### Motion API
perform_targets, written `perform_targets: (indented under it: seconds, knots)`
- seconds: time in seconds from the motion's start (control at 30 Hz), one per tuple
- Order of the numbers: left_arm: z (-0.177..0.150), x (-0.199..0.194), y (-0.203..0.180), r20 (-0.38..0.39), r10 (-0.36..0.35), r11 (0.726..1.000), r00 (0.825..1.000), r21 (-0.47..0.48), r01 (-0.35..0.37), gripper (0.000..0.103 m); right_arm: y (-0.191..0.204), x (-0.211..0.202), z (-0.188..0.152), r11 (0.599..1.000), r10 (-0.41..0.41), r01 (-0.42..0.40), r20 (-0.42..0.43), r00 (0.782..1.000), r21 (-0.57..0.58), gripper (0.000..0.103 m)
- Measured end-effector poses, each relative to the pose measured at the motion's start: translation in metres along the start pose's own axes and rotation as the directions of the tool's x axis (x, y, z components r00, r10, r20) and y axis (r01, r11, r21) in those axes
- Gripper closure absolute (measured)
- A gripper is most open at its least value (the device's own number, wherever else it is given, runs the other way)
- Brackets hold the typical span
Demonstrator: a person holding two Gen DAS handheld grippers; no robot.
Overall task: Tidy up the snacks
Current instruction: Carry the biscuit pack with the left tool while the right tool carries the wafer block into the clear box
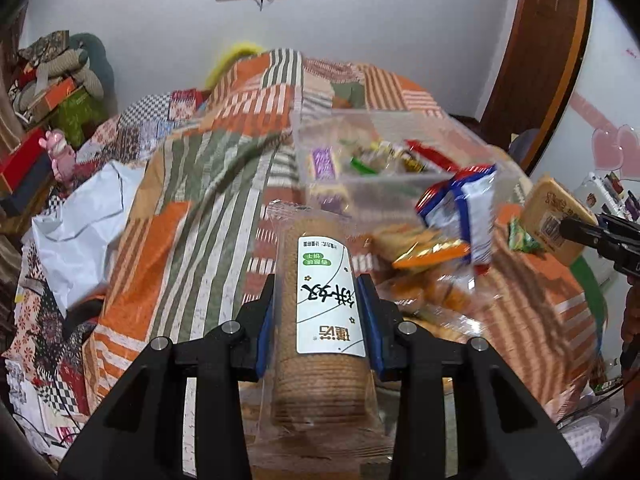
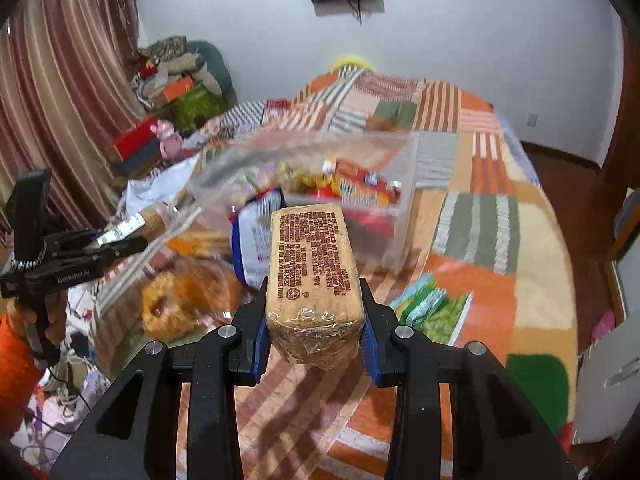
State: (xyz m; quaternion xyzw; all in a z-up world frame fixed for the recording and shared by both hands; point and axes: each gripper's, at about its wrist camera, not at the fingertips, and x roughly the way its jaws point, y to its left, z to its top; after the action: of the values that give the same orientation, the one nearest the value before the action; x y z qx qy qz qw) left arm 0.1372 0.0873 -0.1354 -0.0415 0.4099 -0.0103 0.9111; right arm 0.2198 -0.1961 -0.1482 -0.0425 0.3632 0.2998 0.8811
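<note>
My left gripper (image 1: 320, 300) is shut on a clear-wrapped roll of round brown biscuits (image 1: 320, 280) with a white label, held above the bed. My right gripper (image 2: 314, 308) is shut on a tan rectangular biscuit pack (image 2: 312, 264) with brown print; that pack also shows at the right of the left wrist view (image 1: 554, 216). A clear plastic box (image 1: 384, 156) holding several small snacks sits on the quilt ahead of both grippers, also in the right wrist view (image 2: 400, 184). Loose snack bags, a blue-white one (image 1: 468, 208) and orange ones (image 1: 432, 252), lie in front of the box.
The patchwork quilt (image 1: 192, 216) covers the bed. A green packet (image 2: 432, 308) lies on it to the right. White paper (image 1: 80, 224), boxes and a pink toy (image 1: 60, 156) crowd the left side. Curtains (image 2: 60, 100) hang at left, a wooden door frame (image 1: 536, 60) at right.
</note>
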Motion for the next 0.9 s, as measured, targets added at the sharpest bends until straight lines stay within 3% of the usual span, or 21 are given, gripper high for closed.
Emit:
perform_targets:
  seconds: [0.5,0.9]
  knots:
    - [0.061,-0.002,-0.022,0.101,-0.054,0.998,0.993,0.021,0.052,0.066,0.000,-0.001,0.044,0.999,-0.048,0.047,0.126,0.991,0.007,0.069]
    - [0.095,0.040,-0.026,0.067,-0.085,0.996,0.994,-0.001,0.085,0.066,0.010,0.040,0.077,1.000,0.002,0.001,0.126,0.992,-0.019,0.069]
